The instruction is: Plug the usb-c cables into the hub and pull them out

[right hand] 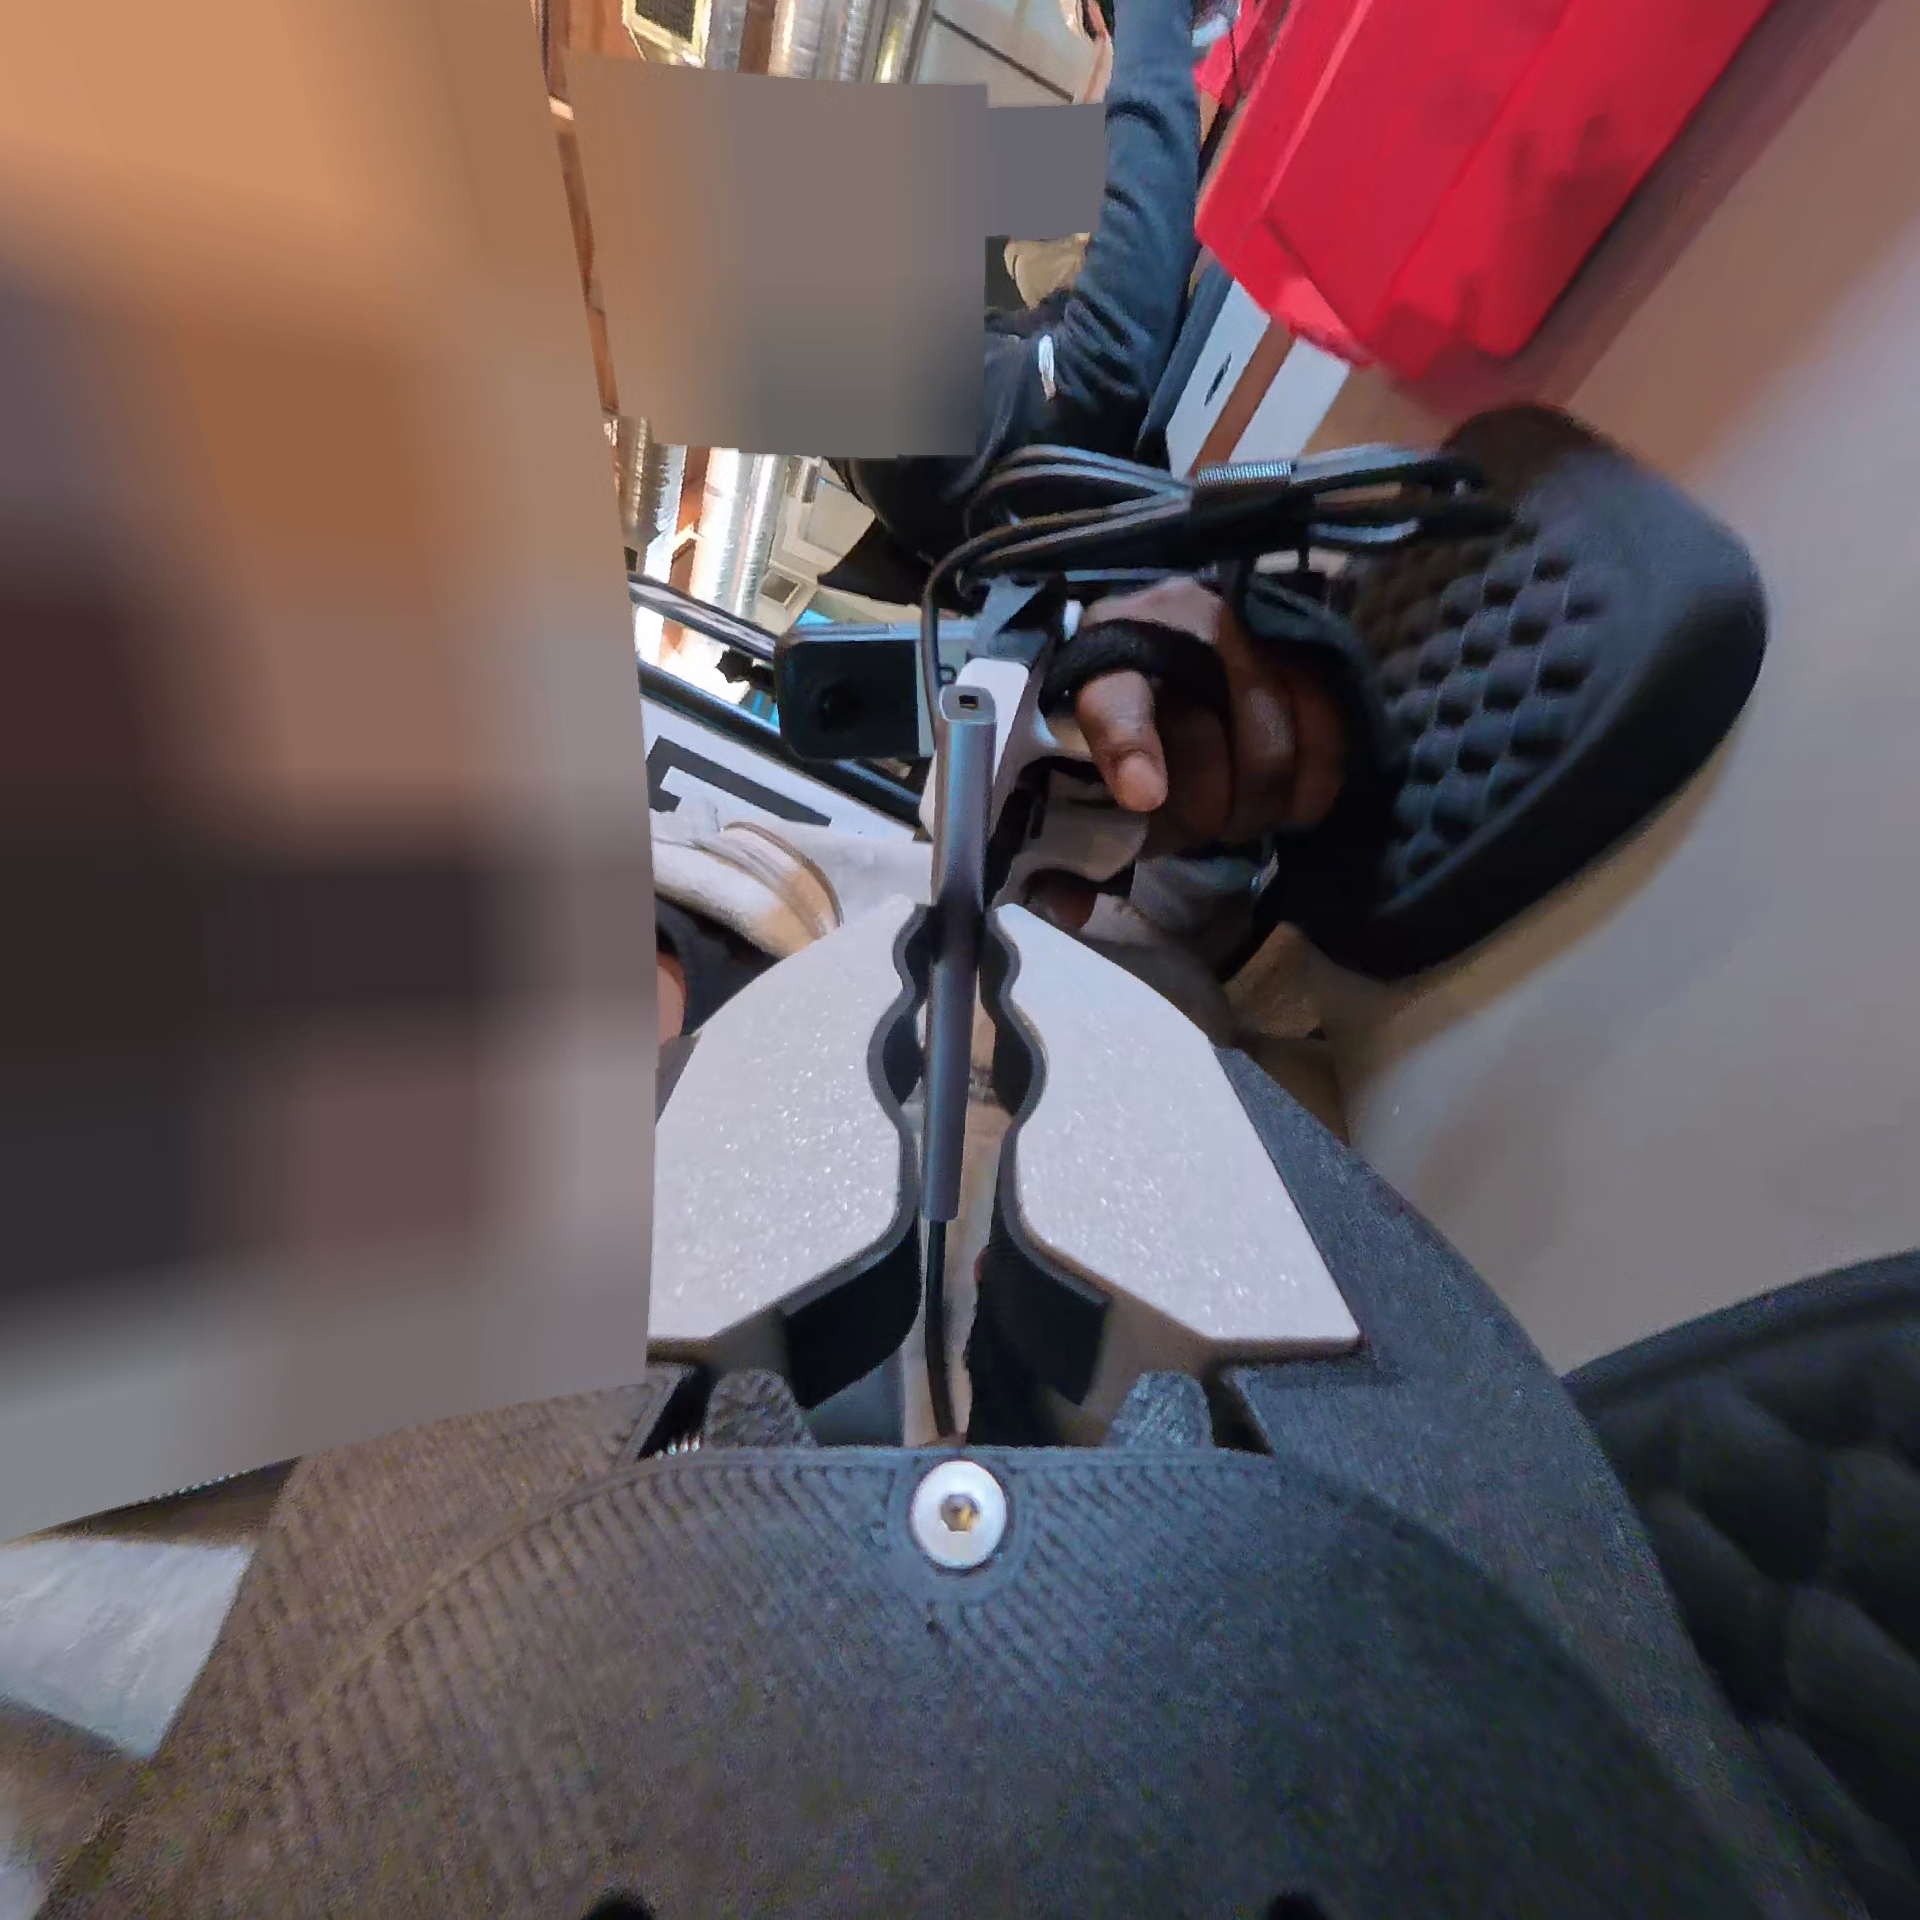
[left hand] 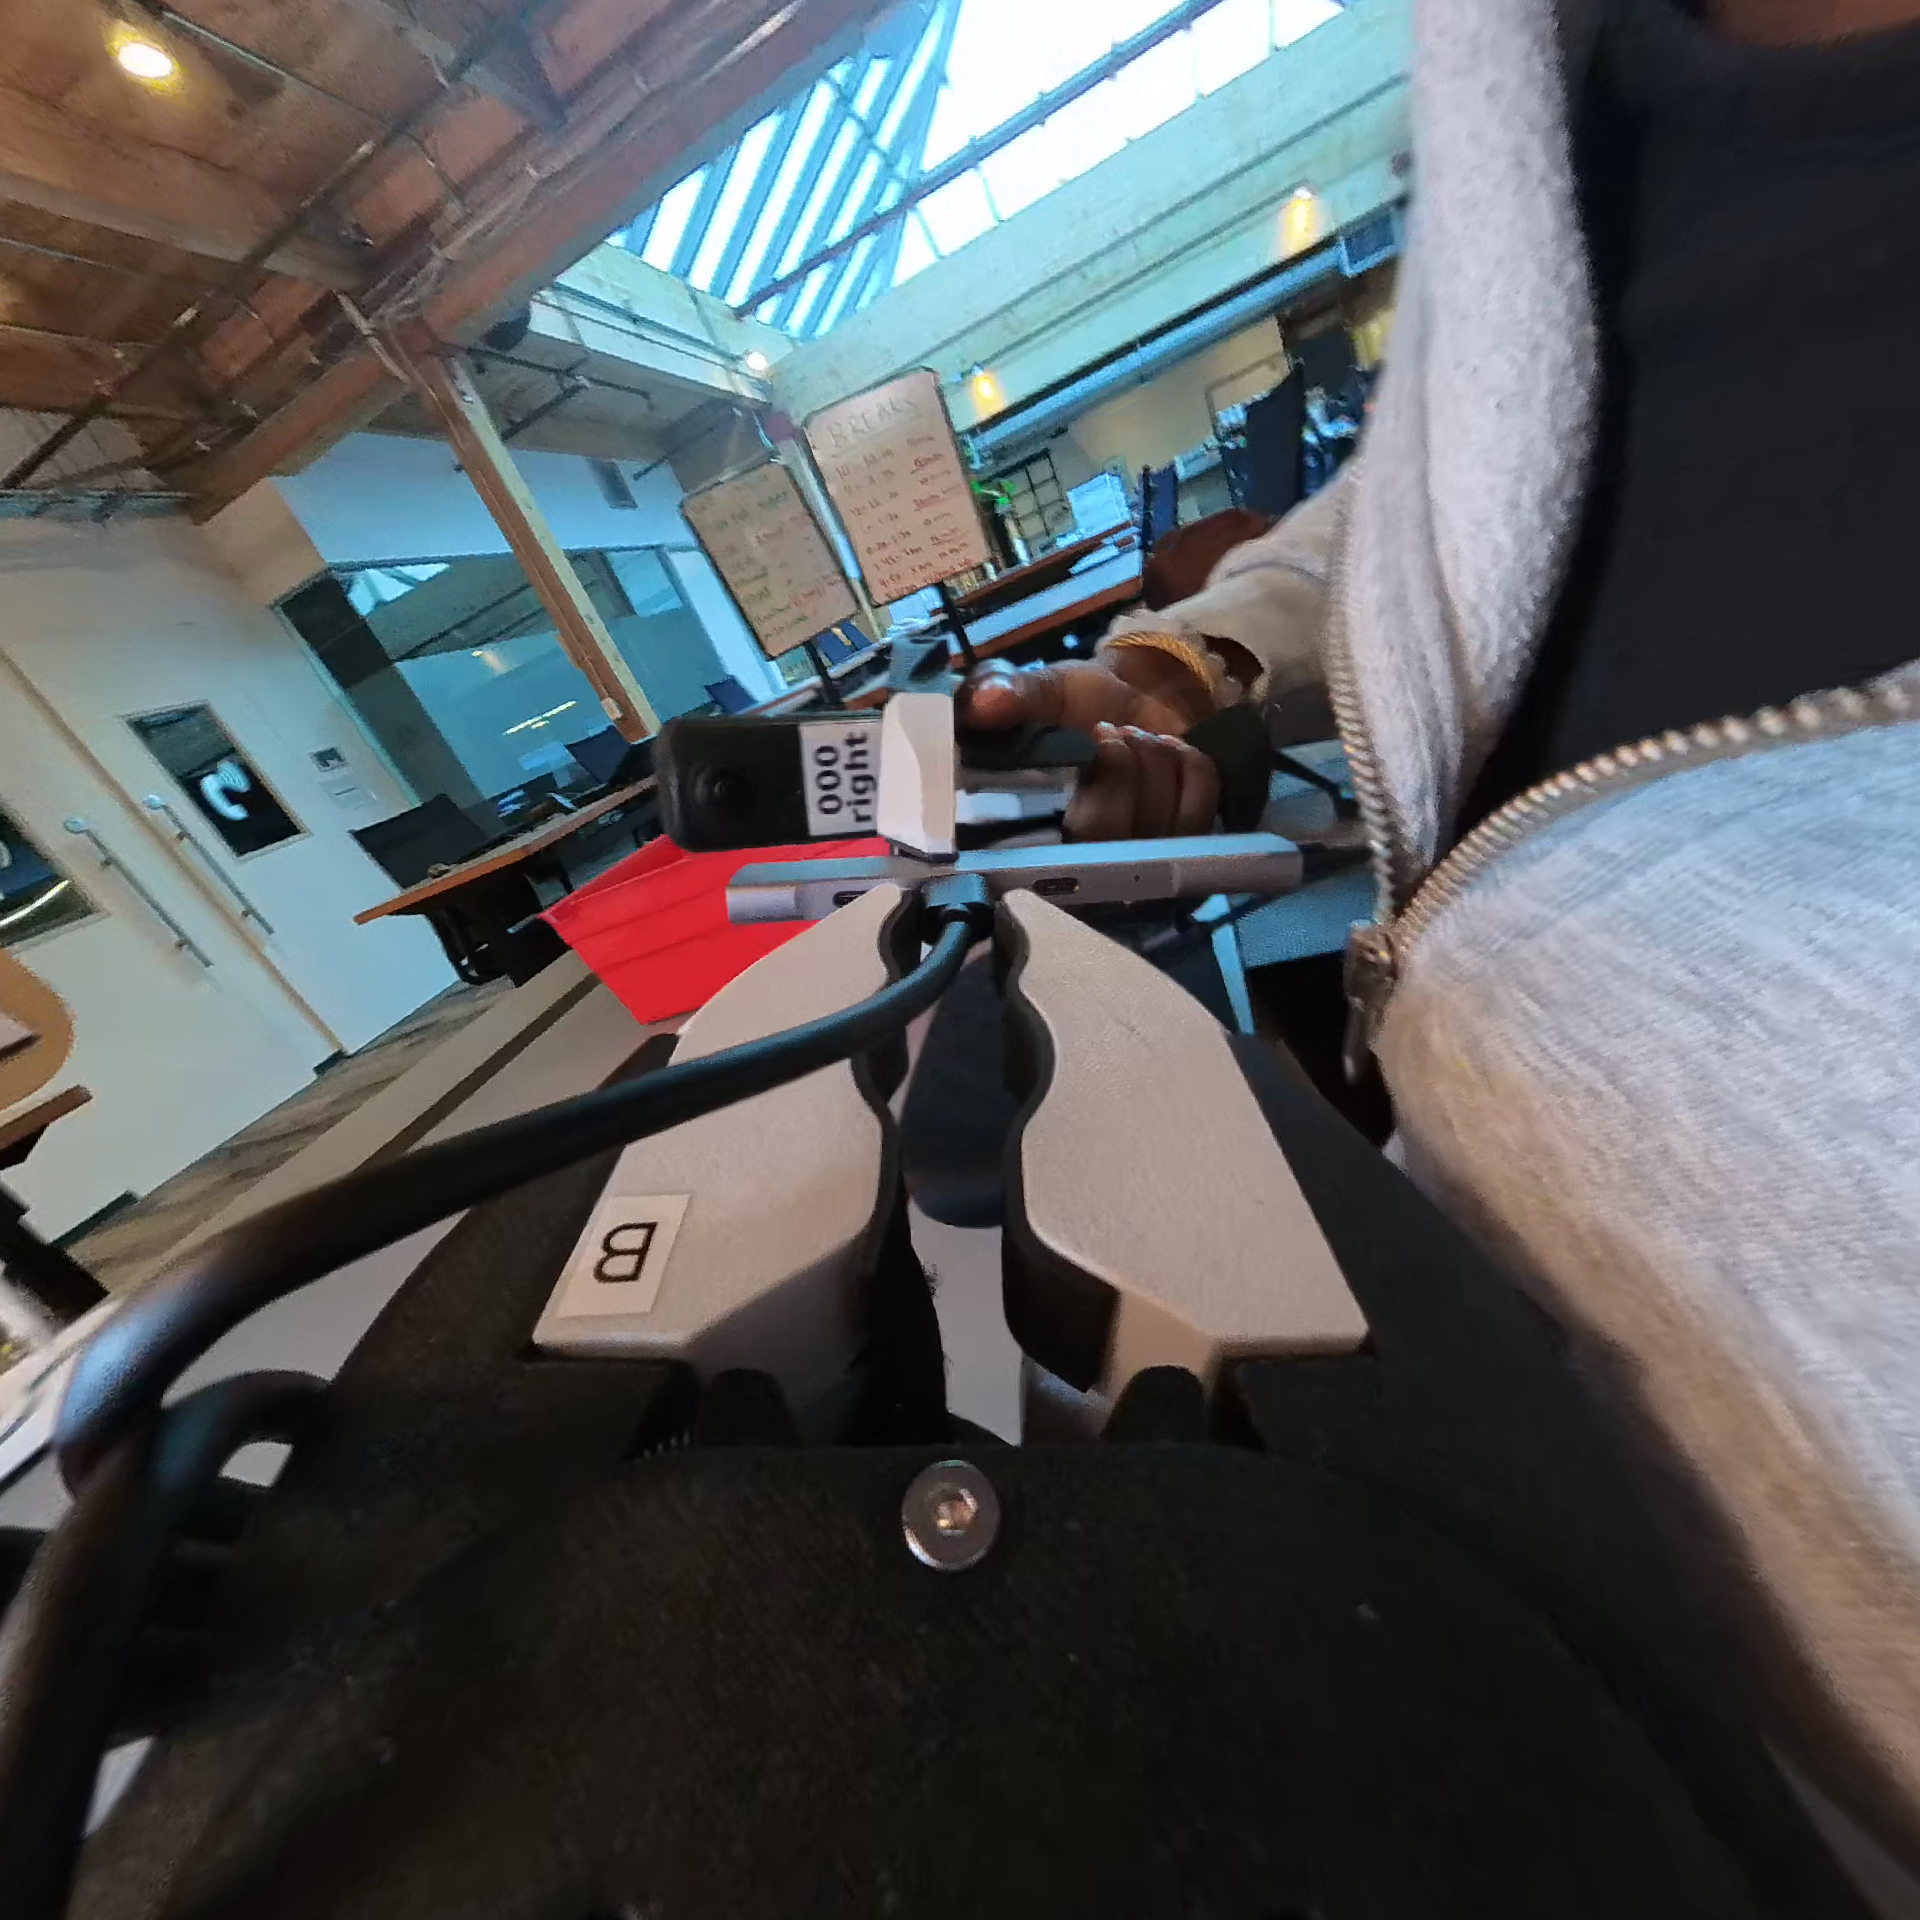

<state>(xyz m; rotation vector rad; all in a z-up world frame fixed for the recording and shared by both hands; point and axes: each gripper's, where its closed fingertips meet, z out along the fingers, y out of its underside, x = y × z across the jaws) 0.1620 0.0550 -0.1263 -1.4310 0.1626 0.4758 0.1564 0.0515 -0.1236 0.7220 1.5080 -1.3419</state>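
A slim grey hub (left hand: pixel 1143 871) lies level in front of me in the left wrist view, with open ports on its near edge. My left gripper (left hand: pixel 948 906) is shut on the black USB-C plug (left hand: pixel 951 891), which sits in a middle port. Its black cable (left hand: pixel 644 1091) trails left over my left finger. My right gripper (right hand: pixel 958 935) is shut on the hub (right hand: pixel 961 790), seen edge-on and standing upright between the fingers. The hub's own lead (right hand: pixel 940 1340) hangs back between the jaws. In the left wrist view the right gripper (left hand: pixel 925 854) clamps the hub from above.
A red bin (left hand: pixel 665 940) stands on the table behind the hub, also in the right wrist view (right hand: pixel 1455 177). A bundle of black cables (right hand: pixel 1247 499) and a black padded cushion (right hand: pixel 1538 707) lie near the person's hand (right hand: pixel 1195 748). The person's grey zip jacket (left hand: pixel 1662 1039) is close on the right. My left and right fingertips are right by each other.
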